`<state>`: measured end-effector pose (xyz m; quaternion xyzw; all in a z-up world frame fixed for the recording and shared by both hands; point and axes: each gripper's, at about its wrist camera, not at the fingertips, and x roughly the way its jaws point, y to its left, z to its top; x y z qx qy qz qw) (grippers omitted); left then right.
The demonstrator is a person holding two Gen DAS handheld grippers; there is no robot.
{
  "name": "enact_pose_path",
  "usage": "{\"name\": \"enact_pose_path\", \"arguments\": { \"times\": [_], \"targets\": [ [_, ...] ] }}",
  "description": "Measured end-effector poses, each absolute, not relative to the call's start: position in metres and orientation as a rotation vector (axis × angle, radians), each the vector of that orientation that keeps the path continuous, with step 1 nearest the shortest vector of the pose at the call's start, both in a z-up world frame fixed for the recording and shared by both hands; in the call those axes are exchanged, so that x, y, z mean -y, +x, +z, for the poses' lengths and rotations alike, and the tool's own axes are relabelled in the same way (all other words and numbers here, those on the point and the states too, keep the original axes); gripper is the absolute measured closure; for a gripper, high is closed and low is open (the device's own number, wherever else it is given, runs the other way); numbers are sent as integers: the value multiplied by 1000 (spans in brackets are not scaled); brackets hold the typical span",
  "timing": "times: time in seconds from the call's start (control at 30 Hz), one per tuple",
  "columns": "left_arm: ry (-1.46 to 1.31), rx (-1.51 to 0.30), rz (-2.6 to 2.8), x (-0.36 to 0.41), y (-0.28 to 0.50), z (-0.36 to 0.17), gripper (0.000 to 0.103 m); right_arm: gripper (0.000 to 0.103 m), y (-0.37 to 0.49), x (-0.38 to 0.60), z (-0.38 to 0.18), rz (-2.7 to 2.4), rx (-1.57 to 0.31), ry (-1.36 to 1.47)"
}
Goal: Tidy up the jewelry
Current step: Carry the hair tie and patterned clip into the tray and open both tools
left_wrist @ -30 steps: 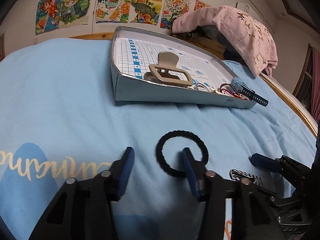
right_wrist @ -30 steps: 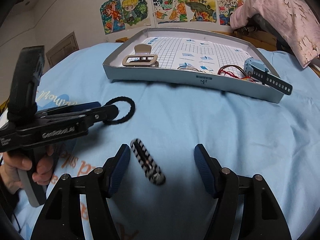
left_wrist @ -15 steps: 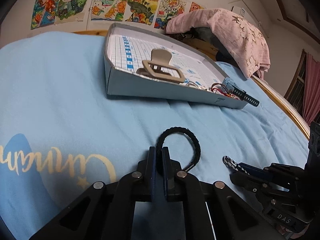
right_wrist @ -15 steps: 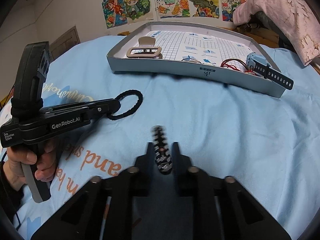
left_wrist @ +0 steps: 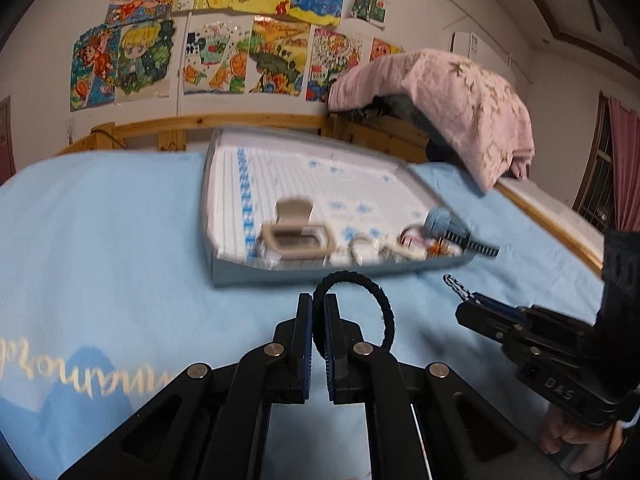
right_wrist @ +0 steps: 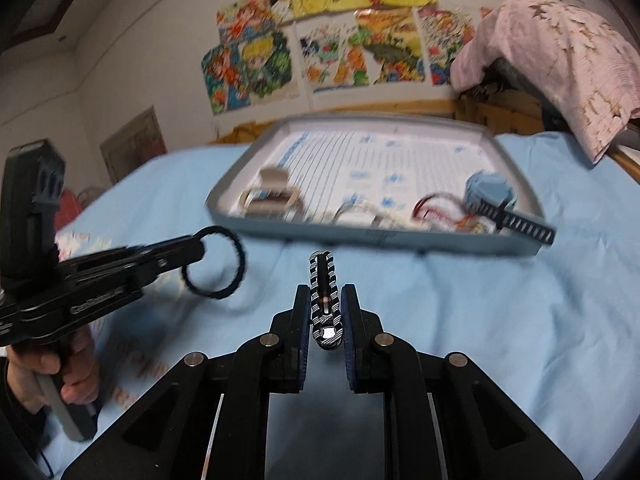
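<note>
blurred grey tray, contents indistinct

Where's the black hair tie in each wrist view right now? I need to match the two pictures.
Left wrist: black hair tie at centre, pinched in the left gripper.
Right wrist: hair tie at middle left, hanging from that gripper.
Shared landmark: the grey tray beyond it on the blue bedsheet.

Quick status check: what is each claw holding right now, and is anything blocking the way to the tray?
Left gripper shut on black hair tie. Right gripper shut on striped hair clip. Both lifted off the blue sheet. Grey tray ahead, path clear.
</note>
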<state>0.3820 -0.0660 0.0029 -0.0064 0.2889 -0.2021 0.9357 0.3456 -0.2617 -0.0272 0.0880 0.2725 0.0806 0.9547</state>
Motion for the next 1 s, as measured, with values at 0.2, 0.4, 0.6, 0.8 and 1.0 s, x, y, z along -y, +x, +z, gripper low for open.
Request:
{"name": "enact_pose_path", "arguments": {
  "times": [0.2, 0.4, 0.6, 0.8, 1.0],
  "targets": [
    [-50, -544, -395, 88, 409, 27, 98, 90, 376, 290, -18, 131, -485, 225],
    [-57, -593, -351, 120, 454, 21, 98, 90, 417, 318, -18, 112, -474, 258],
    [13, -690, -328, 145, 479, -4, 98, 90, 443, 340, -46, 92, -565, 337],
    [11, -742, -326, 152, 486, -18, 97, 90, 450, 336, -61, 80, -585, 339],
    [-11, -726, -311, 150, 484, -19, 97, 89, 450, 336, -63, 77, -587, 342]
  ]
}}
